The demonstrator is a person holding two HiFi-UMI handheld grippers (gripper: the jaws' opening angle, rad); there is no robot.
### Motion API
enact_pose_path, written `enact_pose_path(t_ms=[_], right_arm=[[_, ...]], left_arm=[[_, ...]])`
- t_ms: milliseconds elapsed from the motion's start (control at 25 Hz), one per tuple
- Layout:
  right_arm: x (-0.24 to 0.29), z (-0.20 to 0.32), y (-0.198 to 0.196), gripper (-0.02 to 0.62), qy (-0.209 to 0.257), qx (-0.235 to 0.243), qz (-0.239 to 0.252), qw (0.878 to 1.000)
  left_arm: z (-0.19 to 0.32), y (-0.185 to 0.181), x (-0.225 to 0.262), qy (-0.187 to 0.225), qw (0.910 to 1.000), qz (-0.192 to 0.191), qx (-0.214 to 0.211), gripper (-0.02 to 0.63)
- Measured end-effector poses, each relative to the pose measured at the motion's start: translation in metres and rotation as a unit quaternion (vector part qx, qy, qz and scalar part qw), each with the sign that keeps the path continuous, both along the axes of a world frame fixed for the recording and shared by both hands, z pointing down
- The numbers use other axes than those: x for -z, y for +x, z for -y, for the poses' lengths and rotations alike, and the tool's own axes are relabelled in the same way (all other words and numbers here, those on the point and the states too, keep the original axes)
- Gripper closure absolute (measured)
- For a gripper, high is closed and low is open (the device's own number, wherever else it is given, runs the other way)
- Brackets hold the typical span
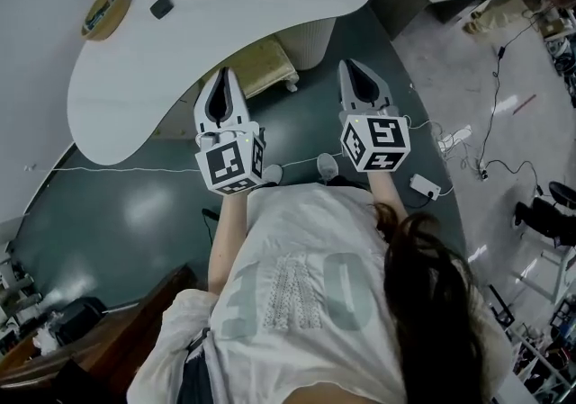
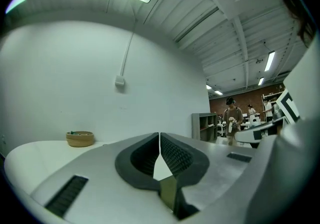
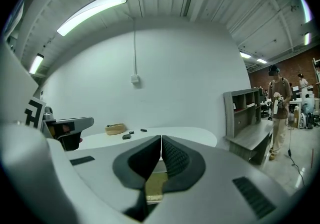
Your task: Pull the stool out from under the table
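A beige cushioned stool (image 1: pixel 264 67) with white legs stands half under the white curved table (image 1: pixel 135 96), beside the table's woven pedestal (image 1: pixel 310 38). My left gripper (image 1: pixel 223 72) is shut and empty; it hovers just left of the stool's near end. The right gripper (image 1: pixel 349 64), also shut and empty, hangs over the dark floor to the stool's right. In the left gripper view the jaws (image 2: pixel 159 136) meet, with a strip of the stool (image 2: pixel 168 191) showing below them. The right gripper (image 3: pixel 161 138) is shut too, with the stool (image 3: pixel 155 186) below it.
A woven basket (image 1: pixel 105 11) and small dark items (image 1: pixel 162 6) lie on the tabletop. Cables and a power strip (image 1: pixel 423 184) trail on the floor at the right. A grey shelf unit (image 3: pixel 250 113) and a standing person (image 3: pixel 277 103) are off to the right. Brown furniture (image 1: pixel 108 330) stands at the lower left.
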State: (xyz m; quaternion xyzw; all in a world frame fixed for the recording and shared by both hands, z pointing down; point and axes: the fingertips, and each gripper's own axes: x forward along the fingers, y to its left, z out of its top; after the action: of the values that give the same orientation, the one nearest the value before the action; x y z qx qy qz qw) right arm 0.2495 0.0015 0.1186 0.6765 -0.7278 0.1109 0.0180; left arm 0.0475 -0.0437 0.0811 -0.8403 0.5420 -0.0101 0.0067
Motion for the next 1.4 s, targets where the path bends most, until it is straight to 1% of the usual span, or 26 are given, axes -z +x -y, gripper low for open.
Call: enact_pose_path(t_ms=[200, 360, 480, 520, 560, 600, 640, 680, 720, 760, 960, 1040, 1120, 1160, 1280, 1400], right_arm=[[0.010, 0.006, -0.007, 0.565, 0.015, 0.012, -0.004, 1.000], [0.021, 0.014, -0.012, 0.565, 0.032, 0.024, -0.008, 0.999], [0.025, 0.020, -0.023, 0.563, 0.037, 0.045, -0.018, 0.998], [0.027, 0.024, -0.028, 0.562, 0.039, 0.058, -0.017, 0.997], [0.029, 0.028, -0.035, 0.559, 0.044, 0.075, -0.014, 0.996], [0.031, 0.032, -0.042, 0.519, 0.048, 0.094, -0.008, 0.994], [0.032, 0.037, -0.051, 0.380, 0.051, 0.114, -0.003, 0.992], [0.032, 0.041, -0.059, 0.291, 0.052, 0.131, -0.001, 0.990], [0.032, 0.044, -0.066, 0.283, 0.051, 0.142, -0.002, 0.989], [0.030, 0.046, -0.073, 0.278, 0.050, 0.151, -0.003, 0.987], [0.023, 0.046, -0.104, 0.276, 0.038, 0.192, -0.010, 0.981], [0.019, 0.048, -0.112, 0.276, 0.036, 0.201, -0.014, 0.979], [0.017, 0.052, -0.116, 0.276, 0.035, 0.203, -0.013, 0.979], [0.016, 0.053, -0.117, 0.276, 0.035, 0.203, -0.011, 0.979], [0.014, 0.055, -0.117, 0.276, 0.031, 0.204, -0.010, 0.979], [0.009, 0.060, -0.118, 0.276, 0.022, 0.204, -0.012, 0.979]], left_arm=[[0.004, -0.020, 0.006, 0.006, 0.9996, -0.005, 0.027, 0.577], [0.005, -0.036, 0.010, 0.010, 0.9987, -0.018, 0.047, 0.575], [0.004, -0.050, 0.011, 0.012, 0.9976, -0.027, 0.062, 0.571], [0.003, -0.055, 0.011, 0.012, 0.9972, -0.030, 0.068, 0.549], [0.002, -0.061, 0.011, 0.012, 0.9965, -0.034, 0.076, 0.493], [0.001, -0.067, 0.010, 0.012, 0.9955, -0.039, 0.085, 0.444], [0.000, -0.074, 0.010, 0.012, 0.9943, -0.045, 0.096, 0.400], [-0.001, -0.081, 0.009, 0.012, 0.9929, -0.051, 0.107, 0.346], [-0.003, -0.088, 0.008, 0.012, 0.9914, -0.056, 0.118, 0.317], [-0.005, -0.095, 0.007, 0.011, 0.9899, -0.059, 0.128, 0.309], [-0.019, -0.130, -0.001, 0.007, 0.9822, -0.059, 0.178, 0.304], [-0.023, -0.140, -0.004, 0.007, 0.9792, -0.069, 0.191, 0.304], [-0.025, -0.146, -0.007, 0.005, 0.9767, -0.084, 0.197, 0.304], [-0.025, -0.147, -0.009, 0.002, 0.9763, -0.084, 0.199, 0.304], [-0.023, -0.144, -0.015, -0.006, 0.9782, -0.068, 0.196, 0.304], [-0.018, -0.142, -0.019, -0.011, 0.9796, -0.062, 0.191, 0.304]])
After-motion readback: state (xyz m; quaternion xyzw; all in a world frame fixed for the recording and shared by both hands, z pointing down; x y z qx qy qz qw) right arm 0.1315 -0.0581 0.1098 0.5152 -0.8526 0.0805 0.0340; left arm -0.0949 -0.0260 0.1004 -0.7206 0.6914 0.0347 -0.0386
